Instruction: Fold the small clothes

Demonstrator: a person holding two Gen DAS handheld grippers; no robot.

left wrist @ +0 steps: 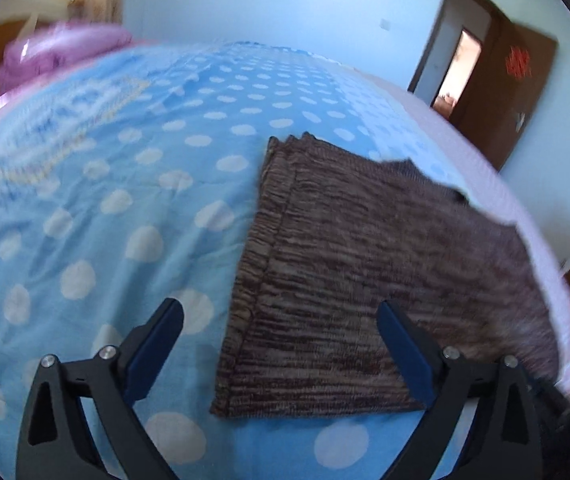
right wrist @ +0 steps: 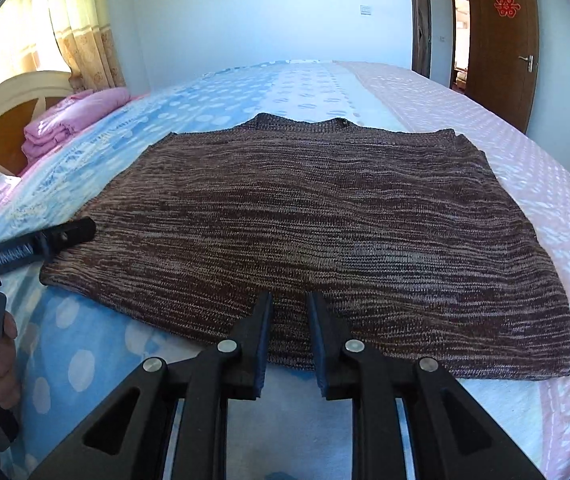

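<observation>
A brown striped knit sweater (right wrist: 305,224) lies flat on the bed, sleeves folded in, collar at the far side. It also shows in the left wrist view (left wrist: 365,280). My left gripper (left wrist: 281,312) is open wide over the sweater's near left corner and holds nothing; it shows in the right wrist view (right wrist: 73,234) at the sweater's left edge. My right gripper (right wrist: 289,300) hovers at the middle of the sweater's near hem, jaws a small gap apart, with no cloth between them.
The bed has a blue dotted blanket (left wrist: 125,208) and a pink sheet (right wrist: 525,168) on the right. Folded pink bedding (right wrist: 73,120) sits by the headboard at far left. An open brown door (right wrist: 501,40) stands at the right.
</observation>
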